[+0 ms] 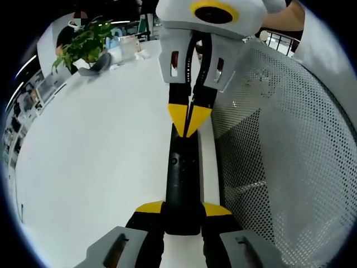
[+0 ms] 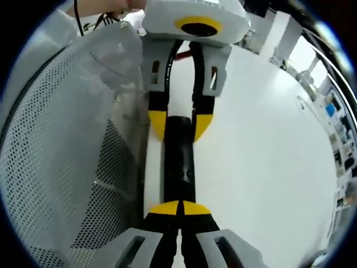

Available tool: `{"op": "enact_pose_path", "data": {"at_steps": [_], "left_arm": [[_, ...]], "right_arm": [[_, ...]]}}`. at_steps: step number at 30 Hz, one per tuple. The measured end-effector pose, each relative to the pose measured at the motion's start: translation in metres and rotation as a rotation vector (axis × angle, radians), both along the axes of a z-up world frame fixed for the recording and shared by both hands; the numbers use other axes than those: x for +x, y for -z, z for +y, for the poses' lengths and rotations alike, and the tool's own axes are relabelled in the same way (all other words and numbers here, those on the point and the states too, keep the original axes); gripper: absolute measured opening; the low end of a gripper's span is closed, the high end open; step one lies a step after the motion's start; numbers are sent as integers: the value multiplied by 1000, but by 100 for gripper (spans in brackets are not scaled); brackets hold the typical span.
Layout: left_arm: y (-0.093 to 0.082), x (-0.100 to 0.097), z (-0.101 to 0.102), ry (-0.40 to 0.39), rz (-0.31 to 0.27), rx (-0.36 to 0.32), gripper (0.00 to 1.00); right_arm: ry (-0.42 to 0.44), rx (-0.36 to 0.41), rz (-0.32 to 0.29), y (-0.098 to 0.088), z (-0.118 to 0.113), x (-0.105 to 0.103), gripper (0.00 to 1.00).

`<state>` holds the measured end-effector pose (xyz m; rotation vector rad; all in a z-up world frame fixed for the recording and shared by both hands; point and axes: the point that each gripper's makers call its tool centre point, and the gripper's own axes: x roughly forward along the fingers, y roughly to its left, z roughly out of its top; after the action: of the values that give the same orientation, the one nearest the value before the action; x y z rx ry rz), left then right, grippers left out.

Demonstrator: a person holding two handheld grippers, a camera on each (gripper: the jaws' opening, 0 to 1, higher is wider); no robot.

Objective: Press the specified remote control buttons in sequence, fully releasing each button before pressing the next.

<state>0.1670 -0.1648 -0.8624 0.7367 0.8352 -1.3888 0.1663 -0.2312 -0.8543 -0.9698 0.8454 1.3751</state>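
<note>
A black remote control [image 1: 182, 192] lies lengthwise on the white worktop [image 1: 95, 162], just beside a white perforated mesh basket [image 1: 284, 145].

In the left gripper view, the left hand-held gripper [image 1: 183, 211] grasps the near end of the remote, its yellow-tipped jaws set against either side. The right hand-held gripper [image 1: 189, 120] comes in from the top of that view, its yellow tips clenched together into a point that sits on or just above the far part of the remote's face; whether it touches cannot be told. A round button shows on the remote below those tips. Farther off on the worktop stand a green potted plant [image 1: 83, 44] and some small clutter, with a person behind them.

The right gripper view looks the other way: the right hand-held gripper [image 2: 178, 209] has its tips pressed together over the remote [image 2: 179, 162], and the left hand-held gripper [image 2: 179, 124] clamps the remote's far end. Here the basket [image 2: 67, 162] lies on the other side, and a hand [image 2: 106, 8] shows at the top edge.
</note>
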Motion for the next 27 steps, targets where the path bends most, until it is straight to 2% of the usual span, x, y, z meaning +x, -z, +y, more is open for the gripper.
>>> {"op": "enact_pose_path", "data": {"at_steps": [6,9,11,13,20,27], "left_arm": [[0,0,0,-5,-4,-3,24],[0,0,0,-15,0,-10,24],[0,0,0,-18,0,-9,24],[0,0,0,-17,-1,-7,24],[0,0,0,-15,0,-8,24],[0,1,1,-14,1,-7,24]], "right_arm": [[0,44,-12,-1,-1,-1,0],[43,102,-20,-2,0,0,0],[116,168,-7,-3,0,0,0],[140,192,-10,-3,-1,0,0],[109,178,-75,-3,3,-1,0],[96,198,-69,-3,11,-1,0]]}}
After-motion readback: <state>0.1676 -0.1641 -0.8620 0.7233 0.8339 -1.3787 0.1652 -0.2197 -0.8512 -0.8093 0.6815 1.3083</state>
